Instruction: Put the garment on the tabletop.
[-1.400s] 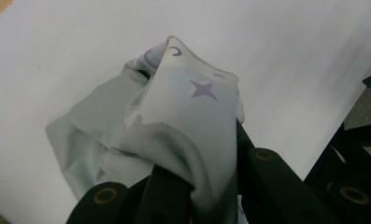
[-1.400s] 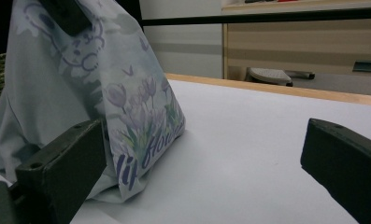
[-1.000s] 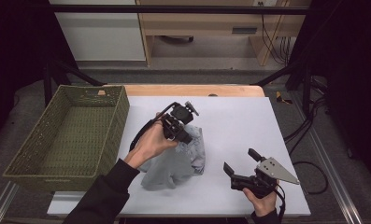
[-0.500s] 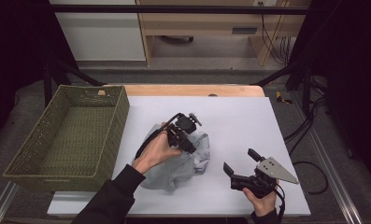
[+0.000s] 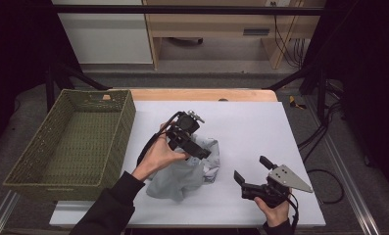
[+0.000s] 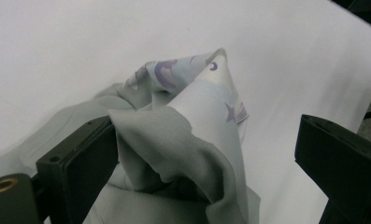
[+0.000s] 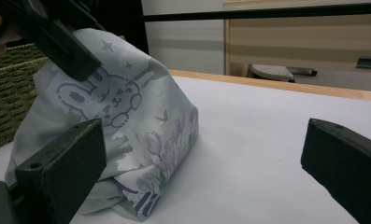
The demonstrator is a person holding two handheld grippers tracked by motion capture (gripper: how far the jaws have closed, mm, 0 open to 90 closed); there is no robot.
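Cloth (image 5: 182, 171) crumpled, pale grey w/ purple bunny print.

**Black tools, black sleeves**

Both grippers (image 5: 204, 147) (image 5: 253, 169) are matte black with blocky jaws. The right one carries a grey three-cornered plate (image 5: 287, 177); a black cable (image 5: 150, 144) loops from the left. Sleeves (image 5: 111, 205) are black.

lab | black frame rails (image 5: 182, 9) | loose cables (image 5: 285, 36)
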